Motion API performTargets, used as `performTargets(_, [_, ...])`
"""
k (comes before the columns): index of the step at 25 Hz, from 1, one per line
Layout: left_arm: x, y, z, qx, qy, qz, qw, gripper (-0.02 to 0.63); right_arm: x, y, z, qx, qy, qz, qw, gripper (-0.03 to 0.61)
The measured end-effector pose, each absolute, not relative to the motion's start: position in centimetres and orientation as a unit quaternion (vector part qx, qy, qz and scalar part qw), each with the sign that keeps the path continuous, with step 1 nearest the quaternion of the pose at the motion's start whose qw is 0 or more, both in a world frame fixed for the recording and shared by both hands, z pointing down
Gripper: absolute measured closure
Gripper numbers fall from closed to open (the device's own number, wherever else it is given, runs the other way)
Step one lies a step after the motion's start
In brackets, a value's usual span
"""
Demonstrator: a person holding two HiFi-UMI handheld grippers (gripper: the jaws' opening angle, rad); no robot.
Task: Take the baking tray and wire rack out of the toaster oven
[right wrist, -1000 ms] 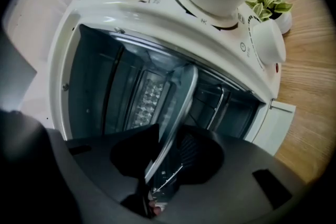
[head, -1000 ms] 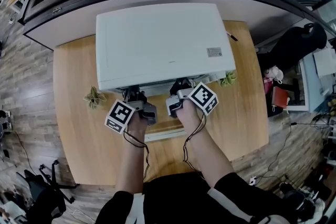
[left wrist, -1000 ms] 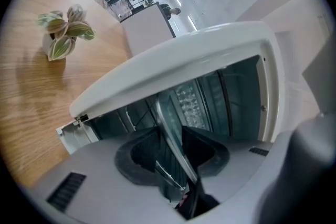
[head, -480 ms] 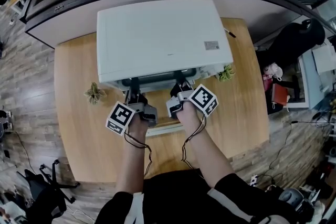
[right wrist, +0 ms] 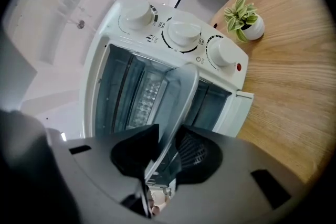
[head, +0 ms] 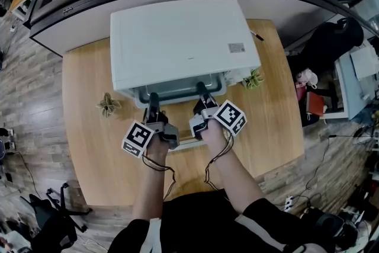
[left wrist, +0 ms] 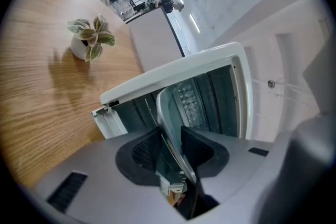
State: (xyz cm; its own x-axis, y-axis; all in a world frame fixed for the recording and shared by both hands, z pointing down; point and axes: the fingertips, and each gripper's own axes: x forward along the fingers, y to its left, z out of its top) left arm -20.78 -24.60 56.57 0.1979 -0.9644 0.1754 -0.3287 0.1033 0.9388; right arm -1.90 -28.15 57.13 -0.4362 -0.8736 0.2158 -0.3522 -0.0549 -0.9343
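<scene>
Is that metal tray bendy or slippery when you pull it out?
Probably stiff: the baking tray looks flat though held only by its front rim. Its smooth, shiny metal could slip from the left gripper and right gripper.

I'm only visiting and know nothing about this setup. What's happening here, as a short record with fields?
setting: white toaster oven on a wooden table
baking tray: sticks partway out of the oven's front
left gripper: jaws clamped on the tray's front rim
right gripper: jaws clamped on the same rim
wire rack: cannot be made out
nearby: potted plant left of the oven, another potted plant on its right
</scene>
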Motion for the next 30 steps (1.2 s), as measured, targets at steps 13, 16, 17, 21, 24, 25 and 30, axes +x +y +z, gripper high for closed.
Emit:
performTargets(13, [-20.4,-21.3,57.2,0.589,-0.544,-0.317,0.507,0.489,-1.5,-24.8,57.8,-0.481,0.64,-0.549,0.24,0.485])
performTargets(16, [-20.3,-20.7,57.3,0.587,-0.542,-0.321,0.508,0.491,-1.3,-24.2,57.9,-0.482,0.639,-0.55,0.239,0.485])
performTargets(17, [-20.2,-20.5,57.3,0.587,-0.542,-0.321,0.508,0.491,-1.3,-24.0,57.9,-0.482,0.639,-0.55,0.239,0.485])
performTargets(21, [-20.1,-19.6,57.3,0.59,-0.54,-0.32,0.508,0.491,-1.1,-23.1,57.9,-0.483,0.637,-0.55,0.242,0.485])
performTargets(24, [-20.0,-19.0,57.4,0.591,-0.54,-0.319,0.507,0.491,-1.0,-22.4,58.1,-0.484,0.635,-0.552,0.241,0.485])
performTargets(25, [-20.0,-18.8,57.5,0.591,-0.54,-0.318,0.507,0.491,-1.0,-22.2,58.1,-0.485,0.634,-0.552,0.241,0.485])
performTargets(30, [-19.8,-17.6,57.8,0.591,-0.54,-0.311,0.512,0.491,-0.8,-20.9,58.5,-0.487,0.631,-0.553,0.241,0.486])
